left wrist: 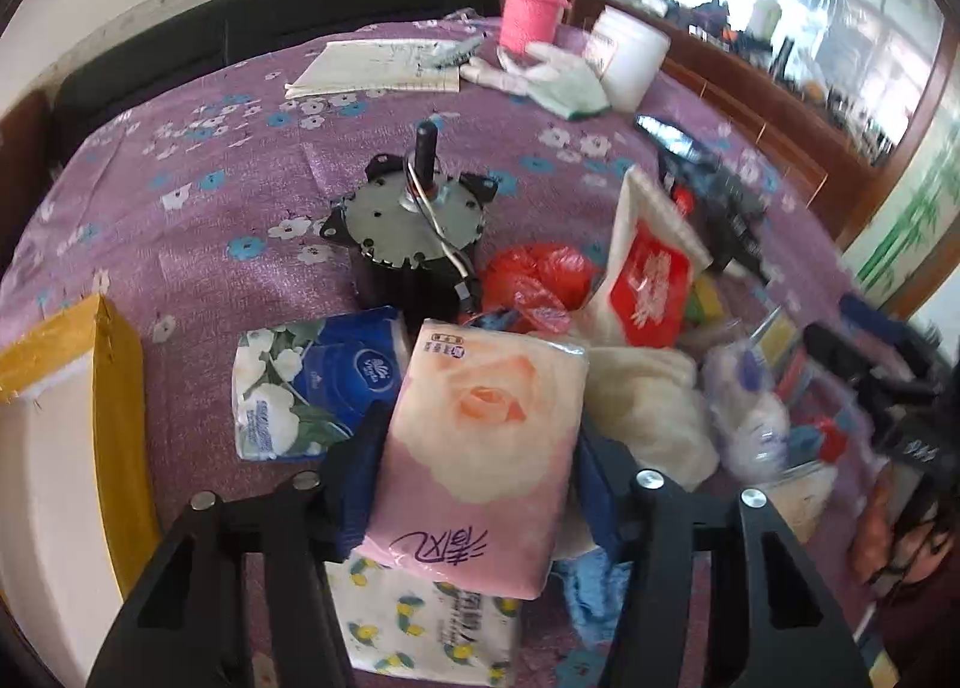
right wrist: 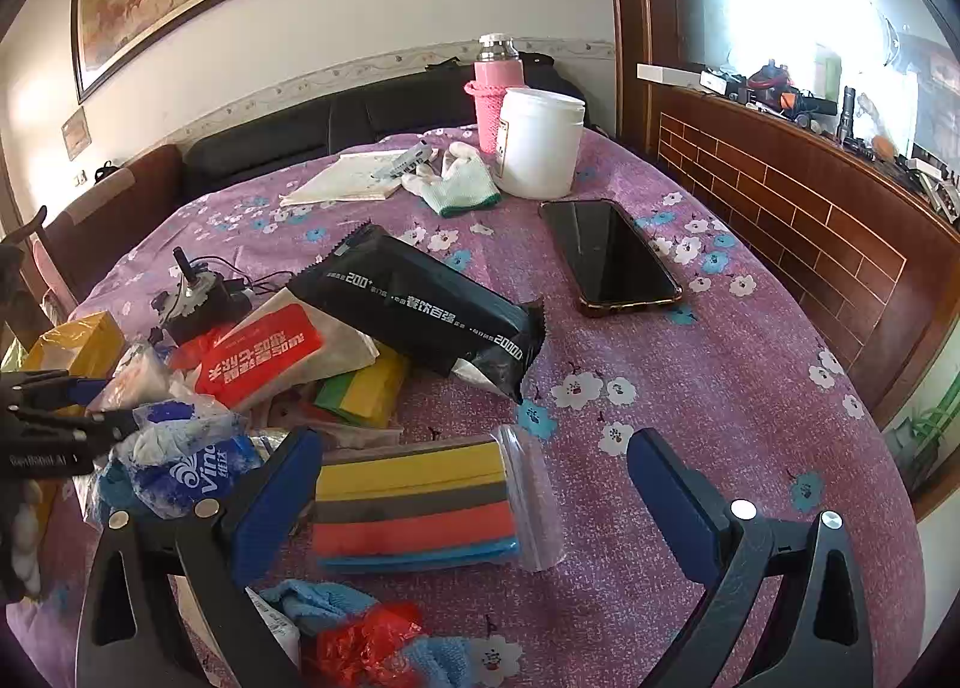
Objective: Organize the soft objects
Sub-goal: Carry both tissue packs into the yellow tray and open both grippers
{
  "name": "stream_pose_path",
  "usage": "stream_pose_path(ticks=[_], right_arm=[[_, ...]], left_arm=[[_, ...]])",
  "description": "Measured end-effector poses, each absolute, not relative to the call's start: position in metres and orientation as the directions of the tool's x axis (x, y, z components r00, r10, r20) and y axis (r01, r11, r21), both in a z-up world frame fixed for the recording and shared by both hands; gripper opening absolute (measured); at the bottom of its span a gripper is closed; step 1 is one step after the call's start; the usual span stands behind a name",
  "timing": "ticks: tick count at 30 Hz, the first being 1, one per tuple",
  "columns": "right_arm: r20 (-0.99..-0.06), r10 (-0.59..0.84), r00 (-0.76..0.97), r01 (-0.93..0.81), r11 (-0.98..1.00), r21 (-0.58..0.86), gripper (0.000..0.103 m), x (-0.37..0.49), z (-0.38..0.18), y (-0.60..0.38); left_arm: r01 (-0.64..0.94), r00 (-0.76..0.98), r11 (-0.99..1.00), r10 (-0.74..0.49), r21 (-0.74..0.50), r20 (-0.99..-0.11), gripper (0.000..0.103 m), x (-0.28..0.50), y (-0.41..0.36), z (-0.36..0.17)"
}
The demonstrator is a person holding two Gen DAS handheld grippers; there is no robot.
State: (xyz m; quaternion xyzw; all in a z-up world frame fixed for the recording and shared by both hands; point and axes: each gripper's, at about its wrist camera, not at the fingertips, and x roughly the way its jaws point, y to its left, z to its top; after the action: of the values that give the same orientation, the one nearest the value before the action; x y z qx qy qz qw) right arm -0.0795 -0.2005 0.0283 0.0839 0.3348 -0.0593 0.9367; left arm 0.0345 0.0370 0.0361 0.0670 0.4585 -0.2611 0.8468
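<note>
left gripper squeezing a squishy pink tissue pack; right gripper spread wide, bagged flat sponges at 12 o'clock

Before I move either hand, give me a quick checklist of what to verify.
1. Left gripper shut on the pink rose-print tissue pack: ok.
2. Pack held squarely: not ok, it sits tilted.
3. Right gripper jaws open: ok.
4. Bagged stack of coloured sponges between the right jaws: ok, ungripped.
5. Black phone apart from the pile: ok.
6. Drop-off spot for the pack: cannot tell.
</note>
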Motion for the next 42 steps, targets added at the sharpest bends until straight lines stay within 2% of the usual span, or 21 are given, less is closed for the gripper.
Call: stream_pose_path(ticks=[5,9,13,15,17,19,20,22,25,33,38,42], right_arm=[[-0.604,-0.036,0.796,0.143,0.981,0.130,0.103,-0.087,0.034,-0.199],[-0.616,0.052,0.786,0.016,0.994,0.105,0.103,-0.097,0.048,-0.182],[-0.629,0.209,0.749,-0.192,0.977,0.095,0.103,-0.111,0.062,-0.147],[-0.659,0.239,0.714,-0.287,0.957,0.036,0.103,-0.114,0.058,-0.125],[-0.708,0.203,0.676,-0.380,0.919,-0.099,0.103,-0.114,0.045,-0.094],[-0.737,0.146,0.660,-0.430,0.878,-0.211,0.097,-0.112,0.030,-0.073],[-0.754,0.117,0.646,-0.448,0.858,-0.250,0.089,-0.109,0.022,-0.064],[-0.790,0.059,0.611,-0.459,0.839,-0.293,0.062,-0.102,0.007,-0.055],[-0.809,0.074,0.583,-0.444,0.863,-0.241,0.055,-0.099,0.010,-0.060],[-0.783,0.183,0.595,-0.408,0.908,-0.098,0.055,-0.113,0.069,-0.069],[-0.748,0.363,0.556,-0.446,0.890,0.100,0.055,-0.098,0.109,-0.044],[-0.713,0.493,0.499,-0.433,0.854,0.288,0.055,-0.058,0.118,-0.007]], left_arm=[[0.481,0.482,0.862,-0.413,-0.161,-0.772,0.053,0.011,0.050,0.052],[0.456,0.524,0.864,-0.455,-0.214,-0.720,0.053,-0.019,0.074,0.073],[0.436,0.557,0.860,-0.490,-0.266,-0.671,0.054,-0.050,0.102,0.087],[0.417,0.575,0.867,-0.485,-0.274,-0.659,0.054,-0.062,0.112,0.091],[0.400,0.590,0.880,-0.461,-0.255,-0.663,0.054,-0.068,0.118,0.091],[0.378,0.604,0.896,-0.429,-0.232,-0.672,0.054,-0.076,0.126,0.090],[0.373,0.604,0.897,-0.428,-0.236,-0.672,0.054,-0.079,0.130,0.089],[0.351,0.608,0.902,-0.423,-0.250,-0.672,0.054,-0.084,0.141,0.088],[0.326,0.621,0.907,-0.417,-0.265,-0.664,0.054,-0.091,0.158,0.088],[0.273,0.676,0.931,-0.366,-0.243,-0.640,0.054,-0.096,0.204,0.102],[0.206,0.681,0.948,-0.318,-0.245,-0.659,0.054,-0.070,0.238,0.101],[0.148,0.651,0.936,-0.335,-0.319,-0.681,0.054,-0.031,0.263,0.090]])
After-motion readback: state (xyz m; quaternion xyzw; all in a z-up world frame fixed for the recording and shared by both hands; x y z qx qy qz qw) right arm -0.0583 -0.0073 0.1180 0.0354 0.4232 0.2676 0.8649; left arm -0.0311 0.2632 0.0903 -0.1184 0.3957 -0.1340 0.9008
